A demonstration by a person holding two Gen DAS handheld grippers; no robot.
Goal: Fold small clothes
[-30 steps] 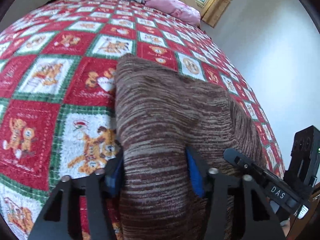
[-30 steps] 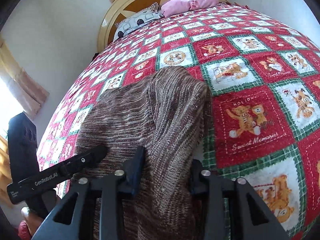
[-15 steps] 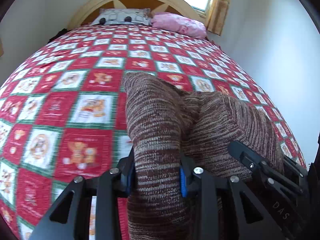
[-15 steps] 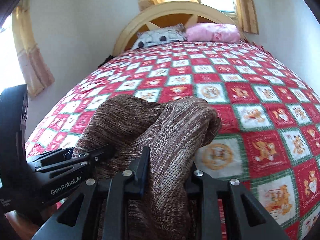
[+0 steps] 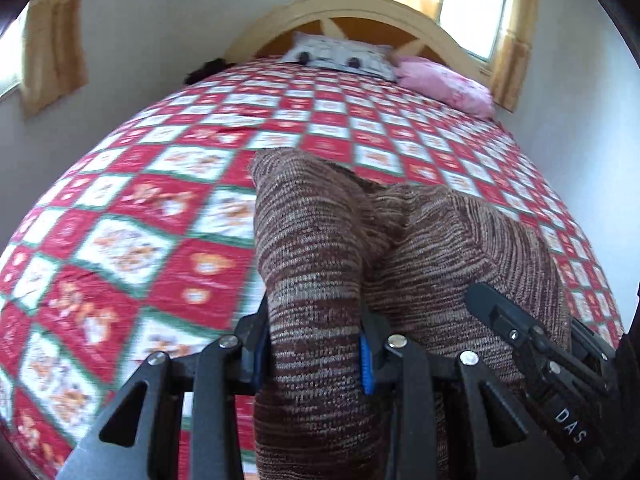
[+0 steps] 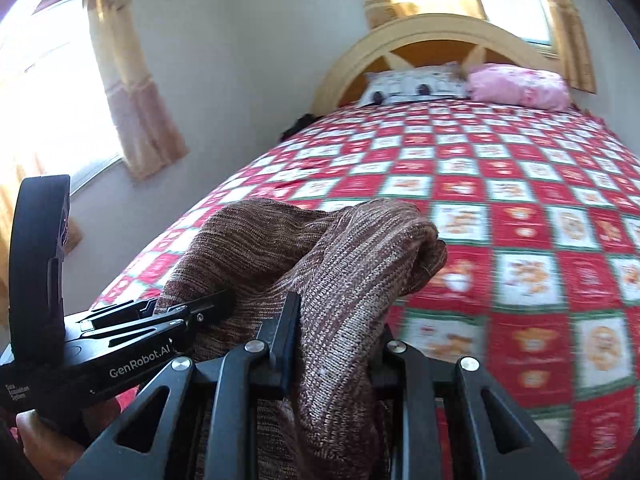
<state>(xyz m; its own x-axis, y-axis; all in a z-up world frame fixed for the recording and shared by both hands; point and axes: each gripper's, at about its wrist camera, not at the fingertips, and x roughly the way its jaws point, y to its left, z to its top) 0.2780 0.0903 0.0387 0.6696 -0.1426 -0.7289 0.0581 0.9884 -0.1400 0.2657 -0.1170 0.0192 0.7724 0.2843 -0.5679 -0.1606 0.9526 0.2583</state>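
A brown striped knit garment point(image 5: 320, 264) is lifted off the bed, bunched and hanging between both grippers. My left gripper point(image 5: 314, 356) is shut on its left edge, the blue-padded fingers point(image 5: 366, 364) pressing the knit from both sides. In the right wrist view the same knit garment point(image 6: 352, 280) drapes over my right gripper point(image 6: 336, 340), which is shut on its right edge. The far fold of the garment still rests on the red, white and green patchwork bedspread point(image 5: 160, 208). Each gripper shows at the side of the other's view.
The bedspread point(image 6: 520, 240) covers the whole bed. A grey pillow point(image 5: 340, 56) and a pink pillow point(image 5: 444, 84) lie against the arched wooden headboard point(image 5: 360, 12). Curtained windows point(image 6: 48, 92) flank the bed. A hand point(image 6: 36, 436) holds the left gripper's handle.
Both grippers closed tighter on the garment's near edges and rose, pulling back toward the foot of the bed. The knit has lifted and bunched up; more of the room shows.
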